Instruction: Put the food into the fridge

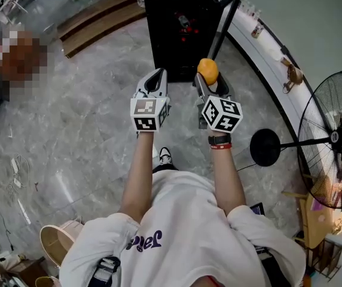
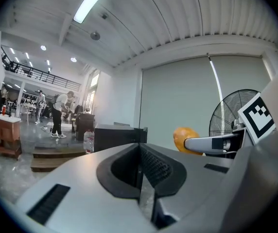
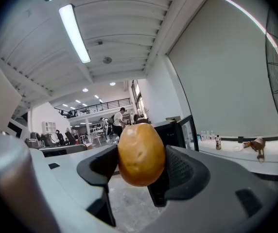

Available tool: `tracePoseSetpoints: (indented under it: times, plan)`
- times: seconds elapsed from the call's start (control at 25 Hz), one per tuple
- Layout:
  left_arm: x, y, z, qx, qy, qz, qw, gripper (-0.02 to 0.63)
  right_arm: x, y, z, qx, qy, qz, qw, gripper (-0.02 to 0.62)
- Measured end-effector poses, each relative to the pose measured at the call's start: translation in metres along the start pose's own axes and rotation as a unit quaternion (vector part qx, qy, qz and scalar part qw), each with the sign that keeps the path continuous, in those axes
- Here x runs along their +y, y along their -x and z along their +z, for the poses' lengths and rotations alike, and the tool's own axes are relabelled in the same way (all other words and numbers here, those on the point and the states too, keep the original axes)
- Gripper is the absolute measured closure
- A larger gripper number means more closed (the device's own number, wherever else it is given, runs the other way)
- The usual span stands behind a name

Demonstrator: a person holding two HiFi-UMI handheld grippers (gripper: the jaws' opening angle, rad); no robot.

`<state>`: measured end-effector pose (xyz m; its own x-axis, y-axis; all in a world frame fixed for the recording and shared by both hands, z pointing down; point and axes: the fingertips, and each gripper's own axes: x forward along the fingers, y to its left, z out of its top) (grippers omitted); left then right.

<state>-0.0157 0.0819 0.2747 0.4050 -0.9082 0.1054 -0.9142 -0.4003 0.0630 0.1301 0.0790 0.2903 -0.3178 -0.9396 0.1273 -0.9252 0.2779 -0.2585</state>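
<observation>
**Item:** potato [image 3: 140,153], carried in the air in front of the open black fridge [image 1: 177,40], not yet inside.

**Right hand-held gripper** [image 3: 141,165]: jaws wide apart, pads pressed on the potato's two sides.

**Left hand-held gripper** [image 2: 141,166]: jaws closed together, nothing between them.

**Risks:**
- The potato is round and smooth and is gripped only at its flanks. A jolt or a slack grip would likely drop it on the stone floor [image 1: 99,112].
- The fridge door [image 1: 229,14] stands just beside the right gripper, so a careless reach could knock against it.

**Writing:**
- Purple lettering on the person's white shirt [image 1: 177,232], not legible from above.
- Marker cubes carry patterns only.
- Bottle labels are too small to read.
</observation>
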Motion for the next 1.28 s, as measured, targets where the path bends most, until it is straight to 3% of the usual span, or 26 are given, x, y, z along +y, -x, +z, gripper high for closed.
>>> tracePoseSetpoints:
  times: [0.32, 0.64, 0.88, 1.28]
  plan:
    - [0.034, -0.042, 0.004, 0.002, 0.002, -0.02, 0.9998, 0.588, 0.002, -0.057, 0.001, 0.004, -0.024, 0.007, 1.0, 0.276]
    - [0.089, -0.086, 0.003, 0.0, 0.012, -0.029, 0.9995, 0.588, 0.018, -0.127, -0.003, 0.0, -0.011, 0.02, 1.0, 0.276]
    - [0.131, -0.105, -0.009, -0.003, 0.027, -0.025, 0.9993, 0.588, 0.034, -0.169, -0.025, 0.027, -0.011, 0.018, 0.999, 0.276]
    - [0.145, -0.133, -0.046, 0.03, 0.023, -0.046, 0.9982, 0.588, 0.022, -0.215, -0.05, 0.041, -0.037, 0.009, 0.998, 0.276]
